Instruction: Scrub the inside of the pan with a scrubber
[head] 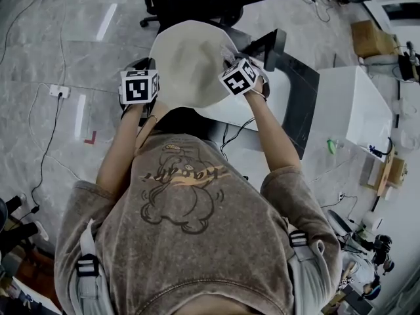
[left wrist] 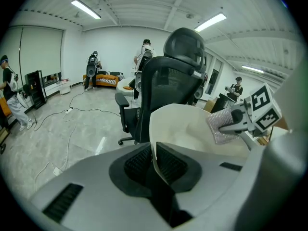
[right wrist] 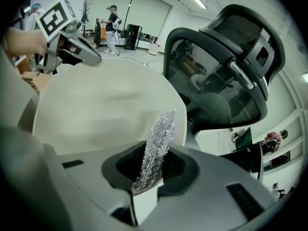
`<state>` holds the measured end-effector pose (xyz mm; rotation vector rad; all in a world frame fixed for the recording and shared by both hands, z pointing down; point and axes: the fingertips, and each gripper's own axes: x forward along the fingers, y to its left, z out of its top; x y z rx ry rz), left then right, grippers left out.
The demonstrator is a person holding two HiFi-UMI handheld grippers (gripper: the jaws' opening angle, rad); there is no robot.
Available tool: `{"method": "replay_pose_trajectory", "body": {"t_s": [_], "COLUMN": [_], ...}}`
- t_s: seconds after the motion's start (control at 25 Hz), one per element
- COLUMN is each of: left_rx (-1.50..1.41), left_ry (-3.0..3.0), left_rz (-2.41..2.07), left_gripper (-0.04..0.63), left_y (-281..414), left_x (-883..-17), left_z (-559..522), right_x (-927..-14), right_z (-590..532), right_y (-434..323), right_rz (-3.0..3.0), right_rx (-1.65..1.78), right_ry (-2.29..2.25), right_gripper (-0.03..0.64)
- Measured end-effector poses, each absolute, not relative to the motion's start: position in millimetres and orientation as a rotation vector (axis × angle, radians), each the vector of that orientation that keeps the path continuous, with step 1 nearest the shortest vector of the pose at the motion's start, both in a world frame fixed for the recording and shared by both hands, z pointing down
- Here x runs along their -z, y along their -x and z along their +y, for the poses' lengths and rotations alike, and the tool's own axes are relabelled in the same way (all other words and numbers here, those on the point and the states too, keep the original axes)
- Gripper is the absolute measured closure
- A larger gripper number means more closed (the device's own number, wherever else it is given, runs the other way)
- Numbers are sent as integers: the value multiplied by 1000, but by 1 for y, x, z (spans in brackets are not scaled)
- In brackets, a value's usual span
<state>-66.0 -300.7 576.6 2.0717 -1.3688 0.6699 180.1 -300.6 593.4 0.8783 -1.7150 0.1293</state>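
The left gripper (left wrist: 155, 161) is clamping the rim of the pan (head: 190, 64). Its jaws are standing at a narrow gap, and both ribbed pads (left wrist: 137, 160) are pressing on the thin cream wall that is running between them. From this gripper the pan is extending forward and to the right. It is being held raised on edge, with its pale inner face facing the right gripper (right wrist: 153, 170).

The right gripper is pointing into the pan from the pan's right side. Its jaws are gripping the scrubber (right wrist: 156, 143), a flat, glittering silver pad, by its lower end. The scrubber is projecting straight ahead of these jaws, edge-on to them. Its free end is lying over the pan's inner face, close to the rim nearest this gripper. Whether it is pressing on that surface cannot be told. Seen from the left gripper, the scrubber is sitting ahead and to the right, over the inside of the pan.

Directly behind the pan, beyond both grippers, a black office chair (right wrist: 226, 66) is standing with its mesh back facing them. To the right of the right gripper, a white table (head: 354, 104) is standing on the grey floor (head: 65, 44).
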Motion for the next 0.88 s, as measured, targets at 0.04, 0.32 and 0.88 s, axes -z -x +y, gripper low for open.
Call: {"method": "replay_pose_trajectory", "body": {"t_s": [0.04, 0.32, 0.88], "left_rx": [-667, -680, -653], "left_ry": [-2070, -2072, -2047], "left_rz": [-1369, -1372, -1388], "left_gripper": [548, 551, 555], "left_y": [65, 63, 62], "left_x": [-577, -576, -578], "left_z": [-301, -305, -308], "right_x": [-595, -607, -612], "right_z": [-295, -257, -202], "right_y": [-178, -149, -64], "right_rz": [-1721, -1762, -1863], "right_rx": [-149, -266, -365], "right_ry": [-853, -668, -372], "right_gripper": [540, 540, 540]}}
